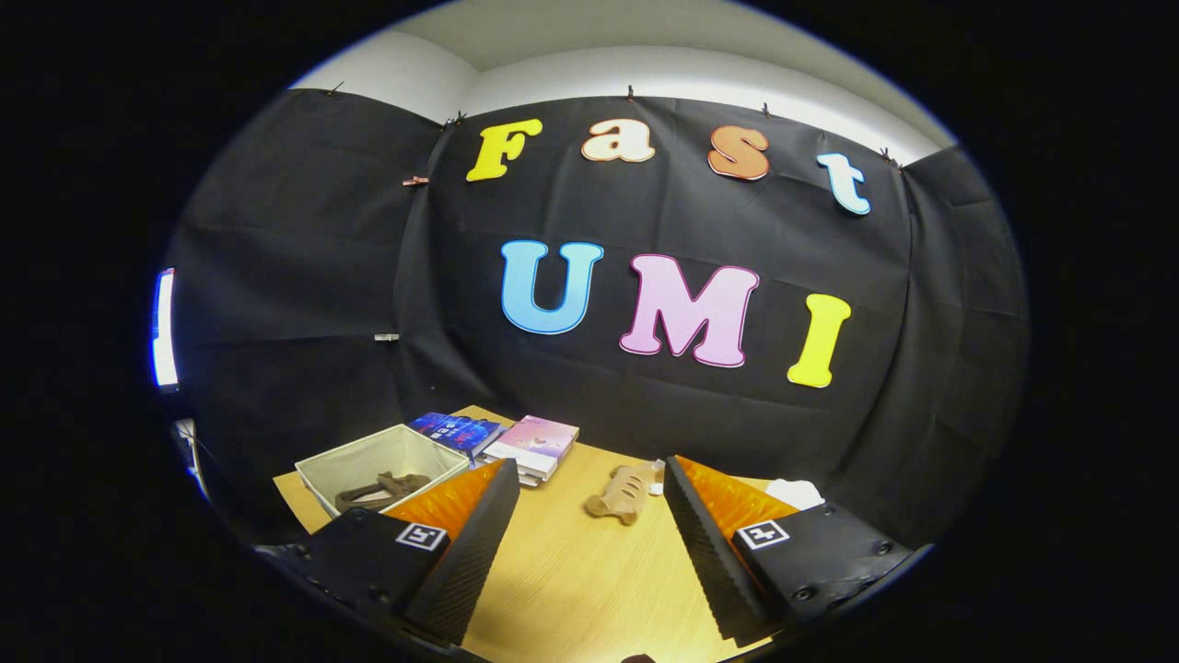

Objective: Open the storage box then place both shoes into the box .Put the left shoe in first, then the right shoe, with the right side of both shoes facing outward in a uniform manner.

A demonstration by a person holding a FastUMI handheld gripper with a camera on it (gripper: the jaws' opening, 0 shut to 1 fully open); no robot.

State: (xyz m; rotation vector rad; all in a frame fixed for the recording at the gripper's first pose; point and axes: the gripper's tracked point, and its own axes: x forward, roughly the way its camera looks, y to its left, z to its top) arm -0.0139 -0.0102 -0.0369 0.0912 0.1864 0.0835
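Wooden table (pixel 571 571): tan perforated shoe (pixel 623 494) beyond spread, empty fingers (pixel 589 552).

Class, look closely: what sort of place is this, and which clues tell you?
Probably a staged recording booth, not a home: black cloth wall, a wooden table with an open storage box, books and a shoe beyond the open gripper.

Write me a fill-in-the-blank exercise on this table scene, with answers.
1. The gripper has its fingers ____, nothing between them.
2. One shoe lies inside the ____.
3. The tan shoe lies on the ____, beyond the fingers.
4. Beside the box lie stacked ____.

Answers: open; storage box; table; books
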